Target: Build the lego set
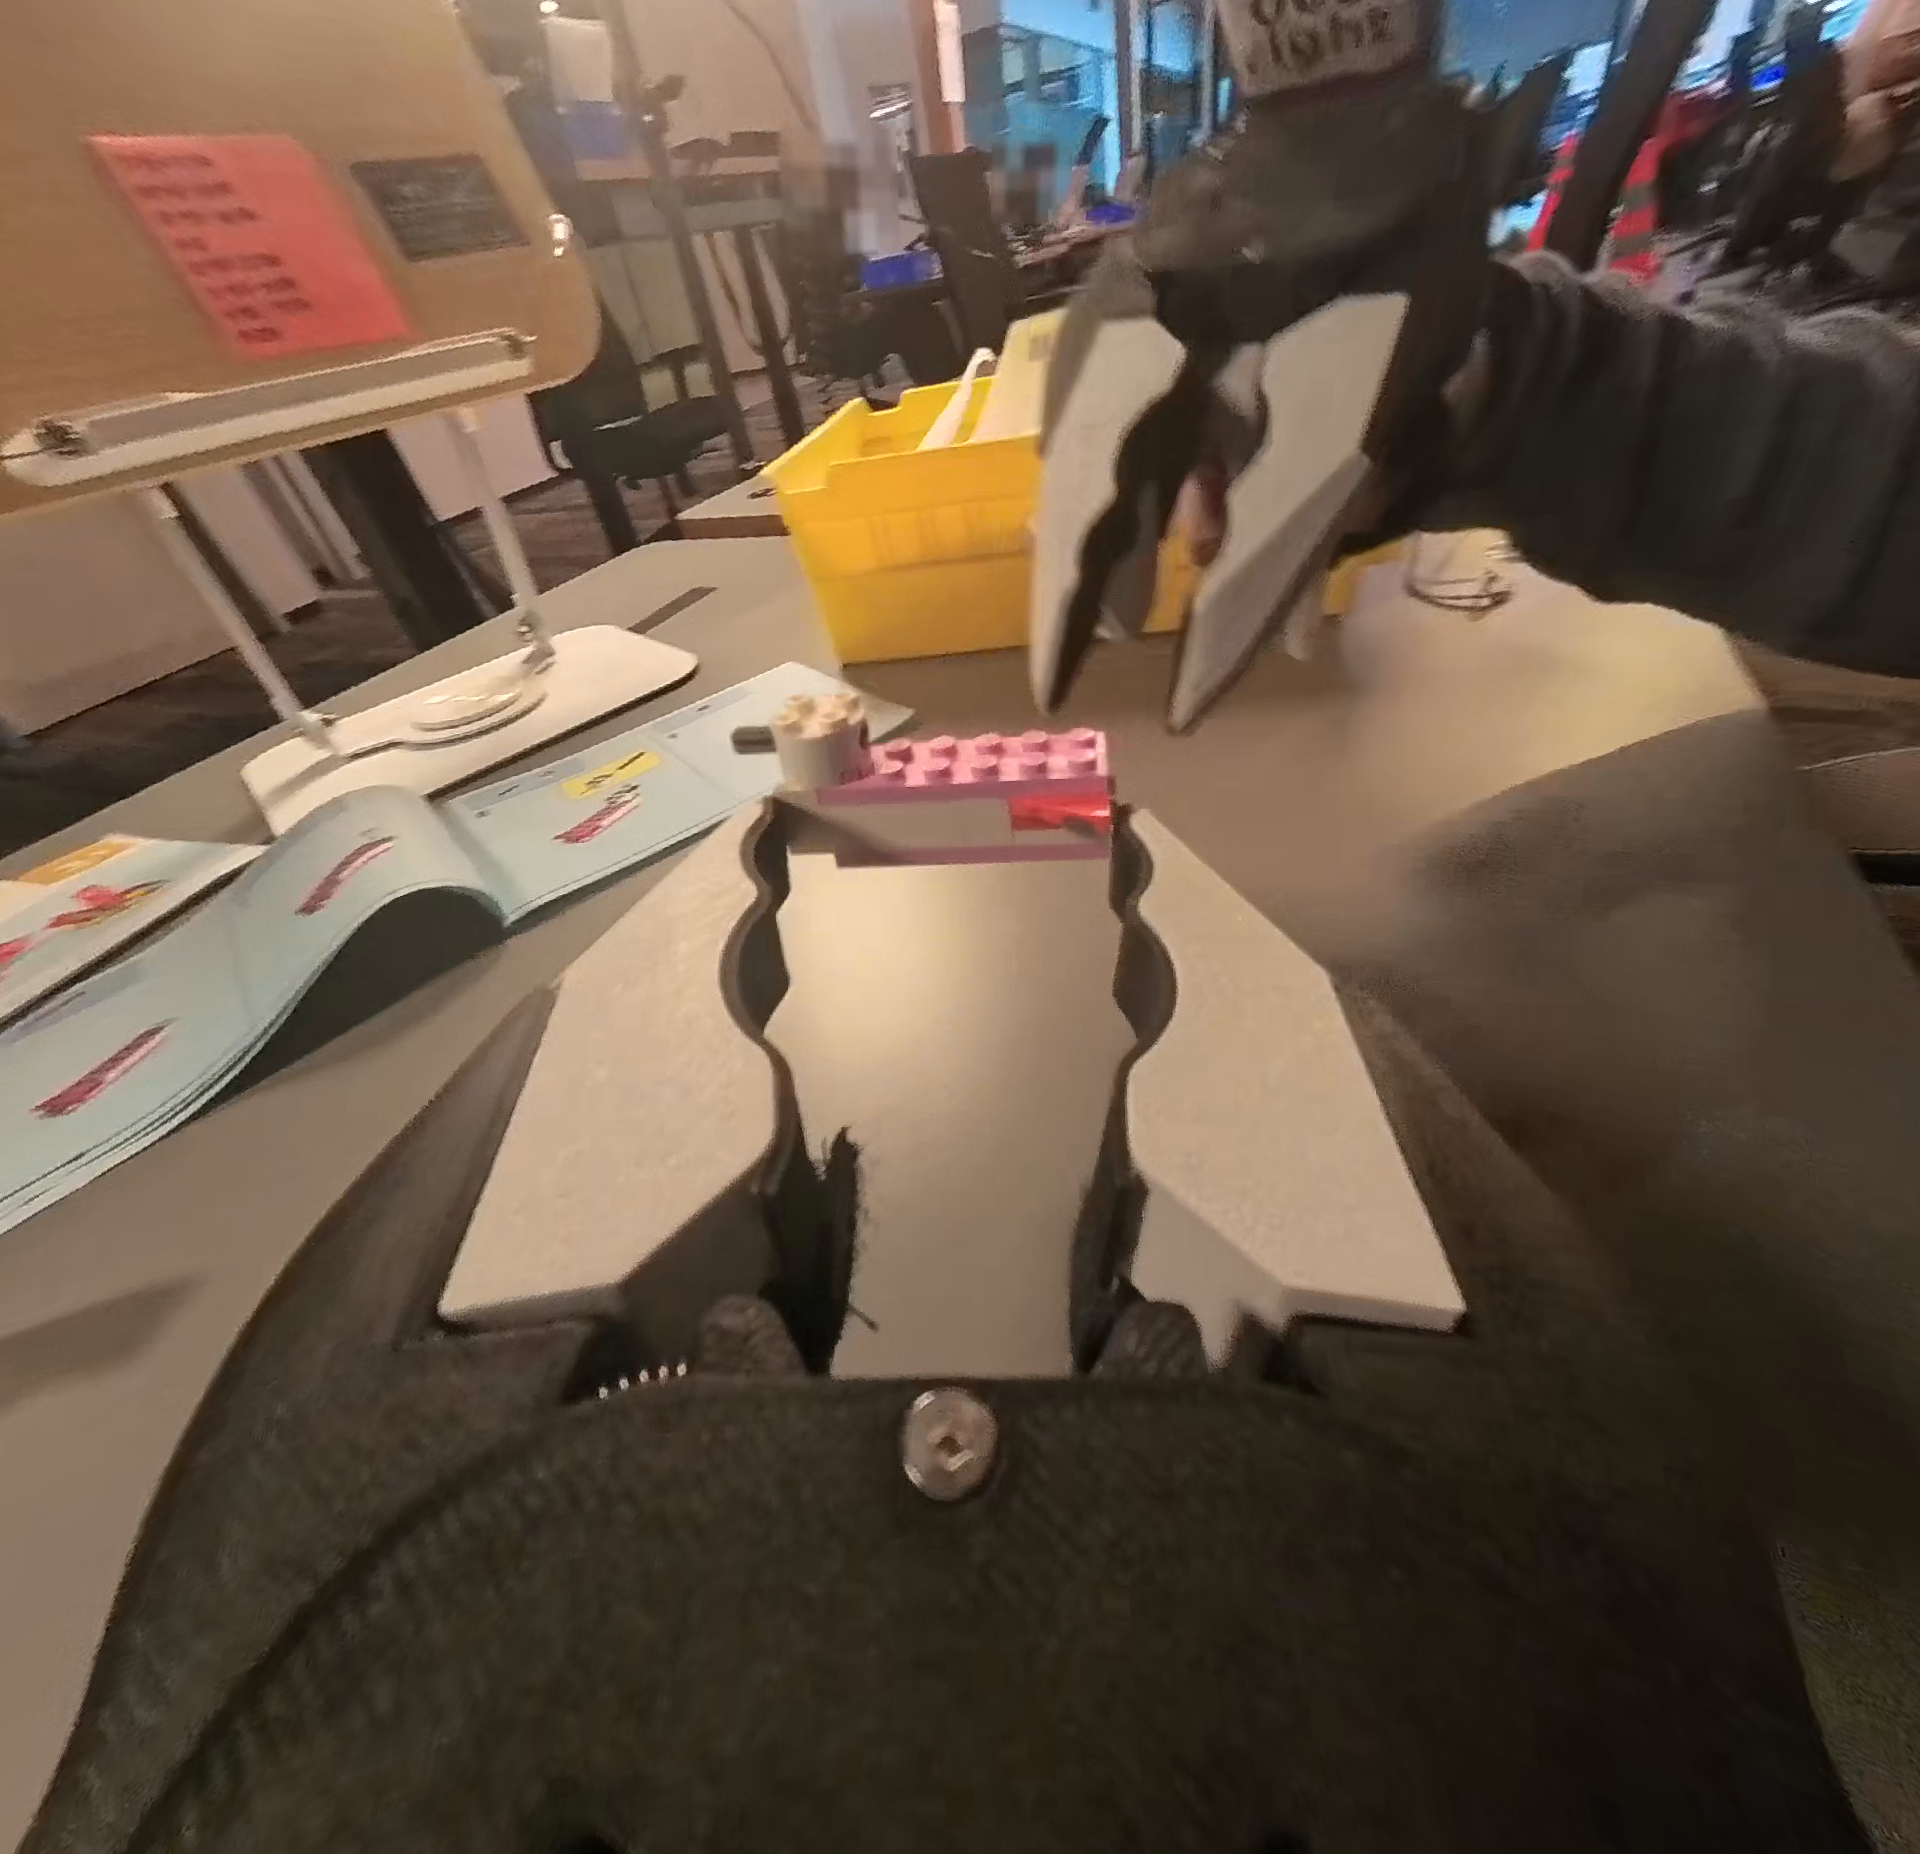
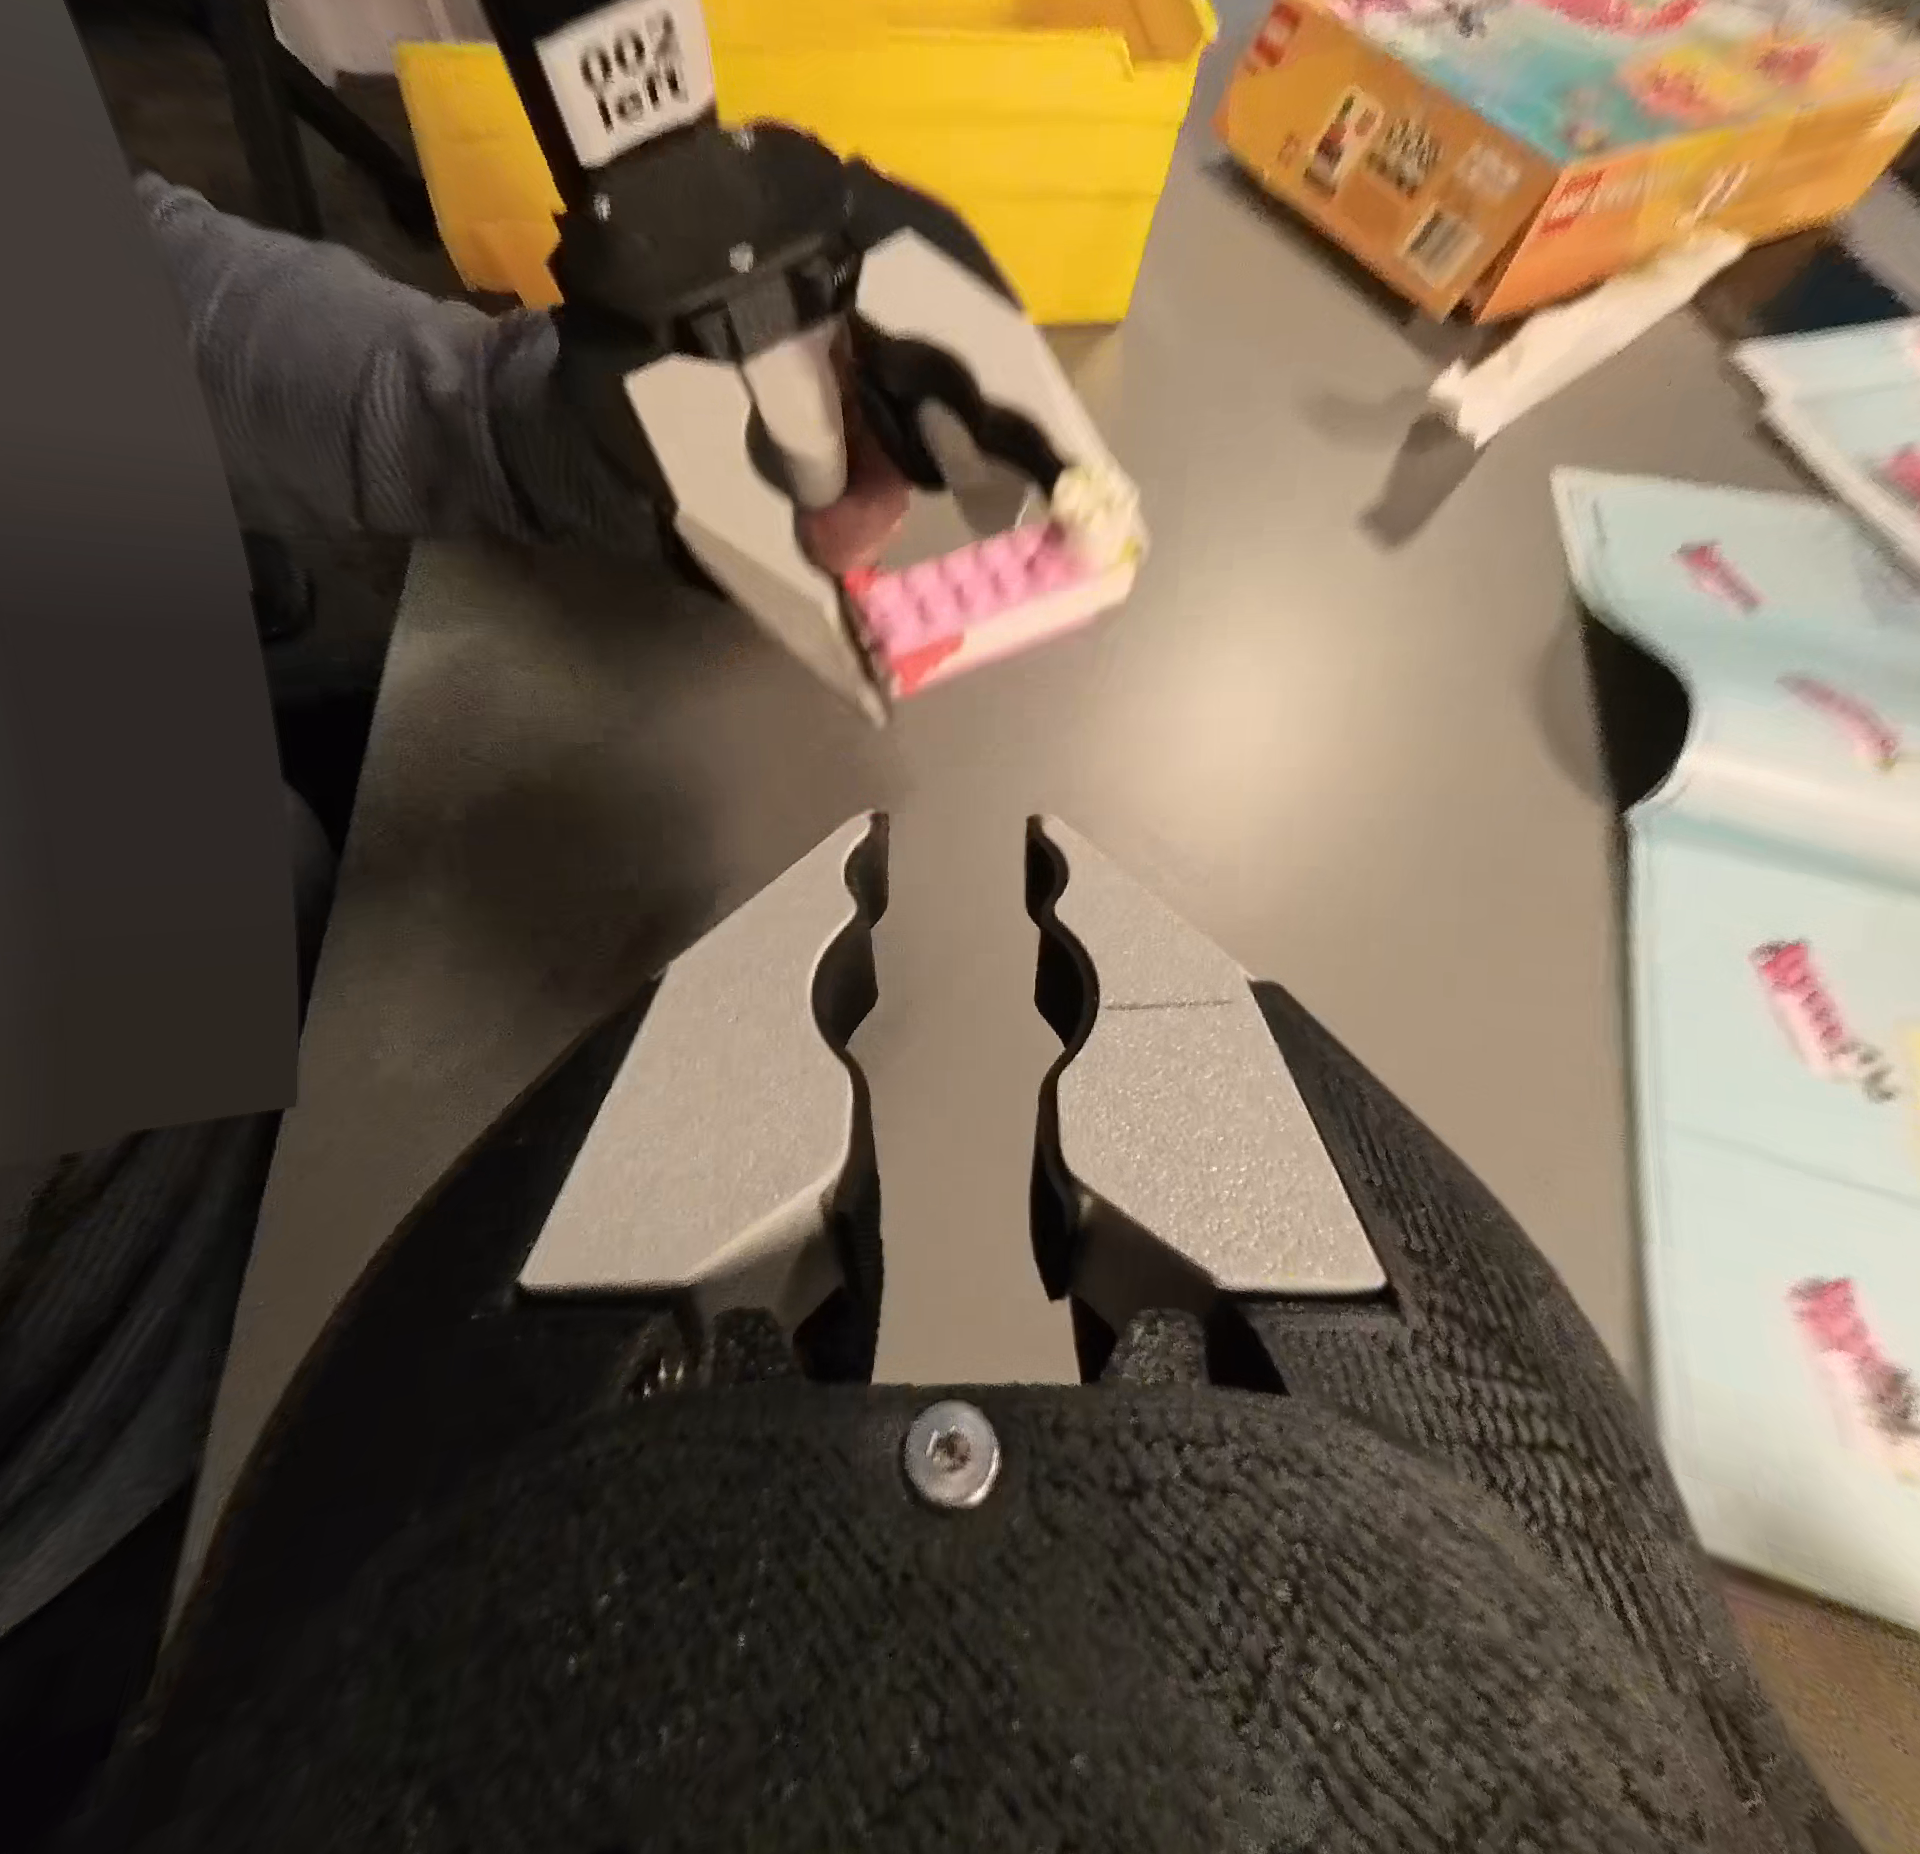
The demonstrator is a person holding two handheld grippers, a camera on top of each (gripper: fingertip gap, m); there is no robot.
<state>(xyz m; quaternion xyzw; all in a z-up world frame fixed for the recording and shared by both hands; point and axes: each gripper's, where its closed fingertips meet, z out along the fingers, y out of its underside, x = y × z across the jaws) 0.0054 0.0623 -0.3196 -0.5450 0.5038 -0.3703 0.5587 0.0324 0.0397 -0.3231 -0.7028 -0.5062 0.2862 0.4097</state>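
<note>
My left gripper [image 1: 948, 817] is shut on a small brick assembly [image 1: 977, 765], with the fingertips pressing on its two ends. The assembly has a pink studded plate on top, purple and grey layers, a red piece at the right end and a white round brick [image 1: 821, 739] at the left end. It is held above the grey table [image 1: 1351, 765]. The right wrist view shows the same grasp on the assembly [image 2: 966, 599]. My right gripper [image 2: 956, 828] is open with nothing between its fingers. It hovers just above and behind the assembly, pointing down, in the left wrist view [image 1: 1114, 713].
A yellow bin [image 1: 914, 557] stands at the back of the table, also in the right wrist view [image 2: 935, 90]. An open light-blue instruction booklet [image 1: 343, 869] lies to the left, beside a white lamp base [image 1: 468, 703]. An orange toy box [image 2: 1538, 142] lies near the bin. Some 4 cm of space lies between my two pairs of fingers.
</note>
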